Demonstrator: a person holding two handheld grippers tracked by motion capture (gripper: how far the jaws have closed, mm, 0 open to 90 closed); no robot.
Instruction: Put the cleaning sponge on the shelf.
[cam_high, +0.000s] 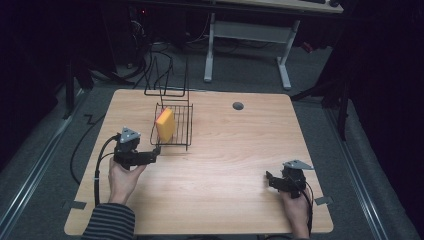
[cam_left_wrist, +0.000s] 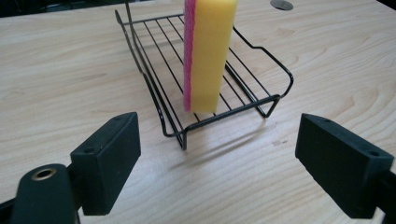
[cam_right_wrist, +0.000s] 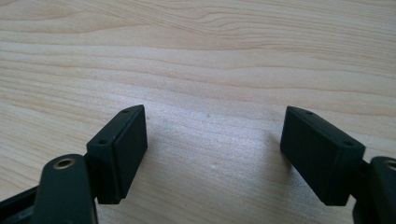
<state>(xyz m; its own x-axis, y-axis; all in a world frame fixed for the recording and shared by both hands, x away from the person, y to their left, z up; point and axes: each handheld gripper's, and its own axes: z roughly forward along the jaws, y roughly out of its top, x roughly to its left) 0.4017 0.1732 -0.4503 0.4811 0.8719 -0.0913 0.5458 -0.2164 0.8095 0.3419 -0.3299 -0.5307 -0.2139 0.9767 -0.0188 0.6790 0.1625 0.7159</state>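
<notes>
A yellow sponge (cam_high: 165, 124) with a pink scrub face stands on edge in a black wire rack (cam_high: 182, 135) near the table's back left. In the left gripper view the sponge (cam_left_wrist: 212, 51) stands upright on the rack's wires (cam_left_wrist: 252, 84), just ahead of the jaws. My left gripper (cam_high: 156, 151) is open, a short way in front of the rack's near corner, holding nothing. My right gripper (cam_high: 269, 178) rests low at the table's front right, open over bare wood (cam_right_wrist: 210, 93), far from the rack.
The wooden table (cam_high: 235, 150) has a grey cable port (cam_high: 238, 106) at the back centre. A taller wire frame (cam_high: 167, 80) rises behind the rack. Cables lie on the floor beyond, and a white-legged desk (cam_high: 250, 45) stands farther back.
</notes>
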